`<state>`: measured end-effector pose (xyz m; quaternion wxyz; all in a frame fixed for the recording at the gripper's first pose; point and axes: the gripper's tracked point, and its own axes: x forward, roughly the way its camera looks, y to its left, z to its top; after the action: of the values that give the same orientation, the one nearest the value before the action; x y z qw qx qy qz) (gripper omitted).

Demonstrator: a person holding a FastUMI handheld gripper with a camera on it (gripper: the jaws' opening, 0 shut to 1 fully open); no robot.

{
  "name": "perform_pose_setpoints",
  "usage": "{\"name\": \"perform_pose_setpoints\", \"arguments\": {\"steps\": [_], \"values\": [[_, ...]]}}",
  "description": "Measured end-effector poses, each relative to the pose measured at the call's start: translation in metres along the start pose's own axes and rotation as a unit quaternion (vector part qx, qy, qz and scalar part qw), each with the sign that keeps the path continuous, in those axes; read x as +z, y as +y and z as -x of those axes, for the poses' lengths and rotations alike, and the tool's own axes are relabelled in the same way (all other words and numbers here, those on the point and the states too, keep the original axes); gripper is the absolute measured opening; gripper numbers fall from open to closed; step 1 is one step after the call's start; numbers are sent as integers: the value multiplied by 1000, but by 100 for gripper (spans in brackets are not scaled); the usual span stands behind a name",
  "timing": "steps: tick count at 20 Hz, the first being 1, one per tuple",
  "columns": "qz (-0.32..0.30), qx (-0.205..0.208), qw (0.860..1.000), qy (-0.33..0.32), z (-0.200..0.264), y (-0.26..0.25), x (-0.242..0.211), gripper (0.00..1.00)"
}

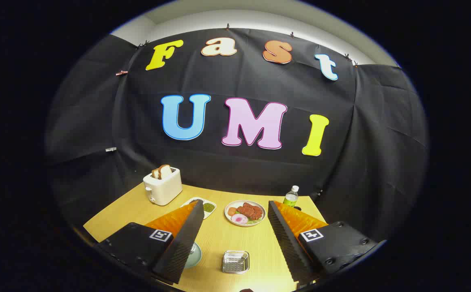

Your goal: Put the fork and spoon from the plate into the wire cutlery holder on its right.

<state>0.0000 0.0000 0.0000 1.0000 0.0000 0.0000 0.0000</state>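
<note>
My gripper hangs high above a light wooden table, open wide, with nothing between its two black-and-orange fingers. Far below, between the fingers, stands the square wire cutlery holder. To its left a pale blue-green plate peeks out from behind the left finger, which hides most of it. I cannot make out a fork or a spoon on the visible part of the plate.
Beyond the fingers sit a white toaster with bread slices, a small white dish with green food, a round plate of food and a green-labelled bottle. Black cloth closes the table's far side.
</note>
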Motion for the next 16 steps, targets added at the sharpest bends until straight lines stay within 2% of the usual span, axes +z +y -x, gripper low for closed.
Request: {"name": "perform_pose_setpoints", "arguments": {"steps": [16], "values": [[1,-4,1000,5,-7,-2,-1,99]]}}
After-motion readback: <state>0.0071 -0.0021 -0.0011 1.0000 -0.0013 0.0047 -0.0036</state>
